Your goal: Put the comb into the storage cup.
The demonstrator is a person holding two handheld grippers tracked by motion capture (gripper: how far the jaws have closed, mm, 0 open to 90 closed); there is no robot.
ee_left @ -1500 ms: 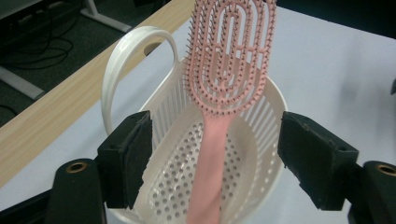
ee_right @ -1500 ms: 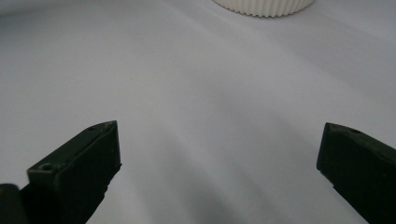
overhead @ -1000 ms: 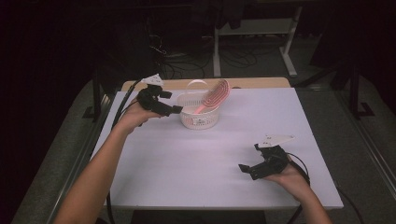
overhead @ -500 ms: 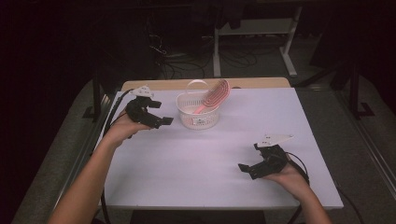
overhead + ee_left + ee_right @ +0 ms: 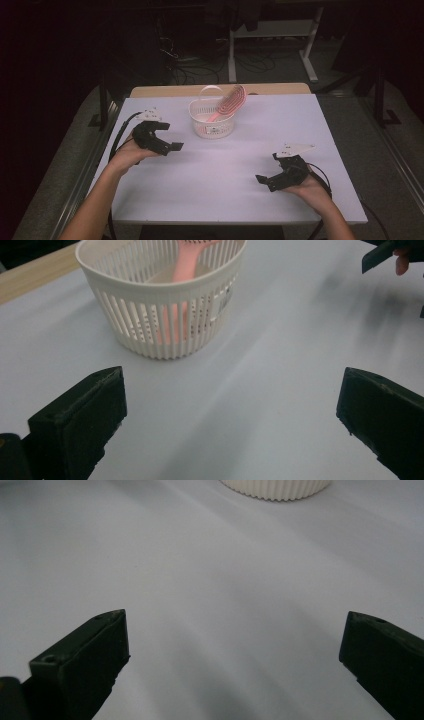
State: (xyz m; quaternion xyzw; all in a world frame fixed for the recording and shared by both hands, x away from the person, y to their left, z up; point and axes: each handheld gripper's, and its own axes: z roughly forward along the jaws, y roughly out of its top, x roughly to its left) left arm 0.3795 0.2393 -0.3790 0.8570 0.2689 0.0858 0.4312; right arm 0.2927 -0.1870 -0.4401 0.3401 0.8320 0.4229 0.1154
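Note:
A white slatted basket [image 5: 212,130] stands at the back middle of the table, with a pink hairbrush [image 5: 231,101] leaning inside it and sticking out over the rim. My left gripper [image 5: 170,136] is to the left of the basket and apart from it. Its jaws have just been opening and stand wide with nothing between them. The left gripper view looks over the left gripper [image 5: 230,390] at the basket [image 5: 165,315] and the brush [image 5: 186,260]. My right gripper [image 5: 267,168] rests open near the front right, and in its own view the right gripper [image 5: 235,630] frames bare table.
The white table top [image 5: 225,200] has free room between the two hands. A wooden strip [image 5: 170,91] runs along the table's back edge. The basket's base [image 5: 275,487] lies far ahead of the right gripper. Dark floor with cables and a desk frame lie beyond.
My left hand has drawn back from the basket, leftwards and lower towards the table, and its jaws have spread wider. The right hand and the basket have stayed put.

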